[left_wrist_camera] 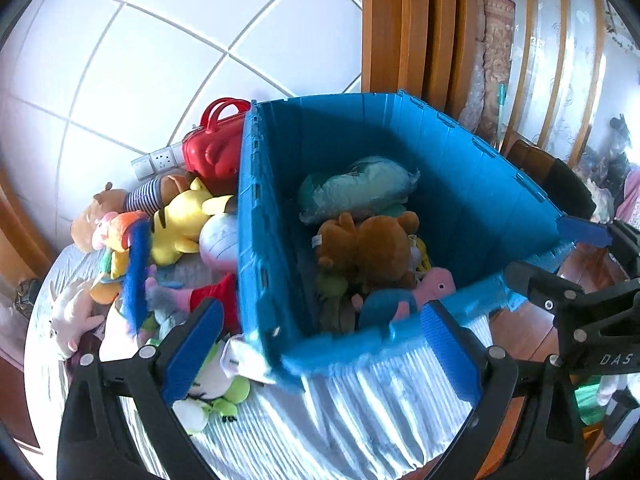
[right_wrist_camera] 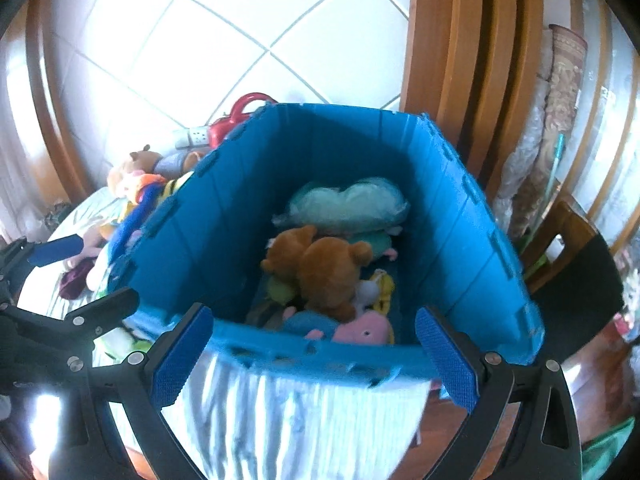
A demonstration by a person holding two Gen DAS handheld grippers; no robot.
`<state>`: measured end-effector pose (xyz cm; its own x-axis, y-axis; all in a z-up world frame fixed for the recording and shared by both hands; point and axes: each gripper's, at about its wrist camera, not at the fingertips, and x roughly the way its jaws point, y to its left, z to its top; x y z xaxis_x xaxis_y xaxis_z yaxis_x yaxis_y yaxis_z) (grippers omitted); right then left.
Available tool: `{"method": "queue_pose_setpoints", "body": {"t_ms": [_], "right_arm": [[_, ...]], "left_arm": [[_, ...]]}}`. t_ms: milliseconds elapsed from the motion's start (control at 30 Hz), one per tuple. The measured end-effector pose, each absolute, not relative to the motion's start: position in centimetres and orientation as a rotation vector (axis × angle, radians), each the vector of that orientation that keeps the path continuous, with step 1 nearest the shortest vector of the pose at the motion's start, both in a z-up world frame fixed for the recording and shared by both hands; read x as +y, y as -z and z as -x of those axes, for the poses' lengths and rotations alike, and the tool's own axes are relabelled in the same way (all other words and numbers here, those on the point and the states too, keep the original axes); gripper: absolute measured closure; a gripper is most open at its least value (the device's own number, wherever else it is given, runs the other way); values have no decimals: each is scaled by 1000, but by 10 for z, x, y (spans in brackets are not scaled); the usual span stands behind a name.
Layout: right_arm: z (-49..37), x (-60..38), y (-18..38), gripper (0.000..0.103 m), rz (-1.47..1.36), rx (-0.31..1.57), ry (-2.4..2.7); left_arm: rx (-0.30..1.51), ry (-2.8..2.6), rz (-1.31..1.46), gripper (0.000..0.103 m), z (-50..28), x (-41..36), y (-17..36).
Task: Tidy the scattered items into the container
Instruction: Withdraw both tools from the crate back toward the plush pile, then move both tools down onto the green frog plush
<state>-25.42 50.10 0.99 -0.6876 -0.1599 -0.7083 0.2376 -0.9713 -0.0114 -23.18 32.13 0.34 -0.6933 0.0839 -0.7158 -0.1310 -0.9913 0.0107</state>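
- The toys [left_wrist_camera: 160, 240] lay heaped on the bed, pressed against the left wall of the blue bin [left_wrist_camera: 256, 240]; a yellow plush [left_wrist_camera: 180, 220] sat on top of the heap and a green and white one [left_wrist_camera: 212, 392] lay nearest.
- The blue bin stood on the striped bed cover [left_wrist_camera: 360, 420], already holding a brown bear [left_wrist_camera: 372, 248], a pink toy [left_wrist_camera: 436, 284] and a pale green cushion [left_wrist_camera: 360, 188].
- The left gripper [left_wrist_camera: 316, 356] hung over the bin's near left corner, jaws apart and holding nothing; the heap lay ahead and to its left, and the heap ran away from it along the bin's wall.
- The right gripper [right_wrist_camera: 316, 356] faced the bin's near rim, also spread and holding nothing.
- The left hand seemed nearer the heap, though blur made this uncertain.
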Motion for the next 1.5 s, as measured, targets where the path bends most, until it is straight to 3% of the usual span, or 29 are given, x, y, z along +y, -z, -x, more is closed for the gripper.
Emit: {"method": "queue_pose_setpoints", "body": {"t_ms": [633, 1500], "right_arm": [[184, 437, 36, 1, -1098, 115, 2611], [159, 284, 112, 1, -1103, 229, 2411]], "left_arm": [[55, -2884, 1139, 2, 157, 253, 41], [-255, -3139, 1306, 2, 83, 79, 131]]}}
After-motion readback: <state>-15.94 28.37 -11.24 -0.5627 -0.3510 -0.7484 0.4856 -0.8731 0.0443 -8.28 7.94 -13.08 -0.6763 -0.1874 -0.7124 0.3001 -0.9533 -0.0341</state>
